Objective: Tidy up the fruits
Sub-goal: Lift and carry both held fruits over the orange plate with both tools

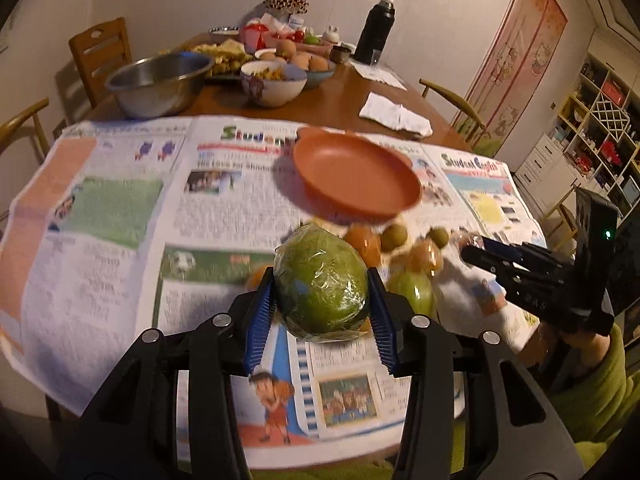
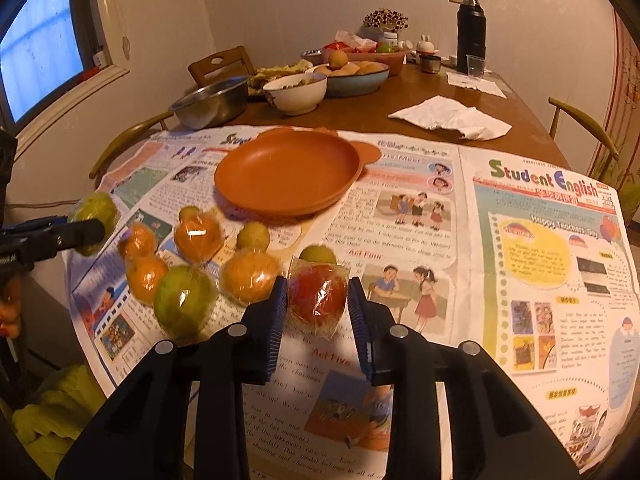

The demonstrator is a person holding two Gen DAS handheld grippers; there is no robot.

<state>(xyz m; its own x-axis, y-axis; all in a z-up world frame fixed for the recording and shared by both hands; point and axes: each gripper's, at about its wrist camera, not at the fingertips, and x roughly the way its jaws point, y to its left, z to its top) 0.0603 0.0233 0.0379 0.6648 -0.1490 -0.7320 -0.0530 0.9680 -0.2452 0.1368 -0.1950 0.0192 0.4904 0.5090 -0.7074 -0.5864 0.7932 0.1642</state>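
Right wrist view: round orange plastic plate [image 2: 286, 170] upper centre; right gripper [image 2: 317, 308] clamps wrapped red apple [image 2: 318, 298]. Four wrapped oranges [image 2: 198, 238], partly overlapping. Left gripper [image 1: 322, 300] clamps film-wrapped green fruit [image 1: 322, 284], hiding fruits behind.

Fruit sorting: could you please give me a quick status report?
Left gripper shut on wrapped green fruit. Right gripper shut on wrapped red apple. Orange plate holds nothing, path unobstructed.
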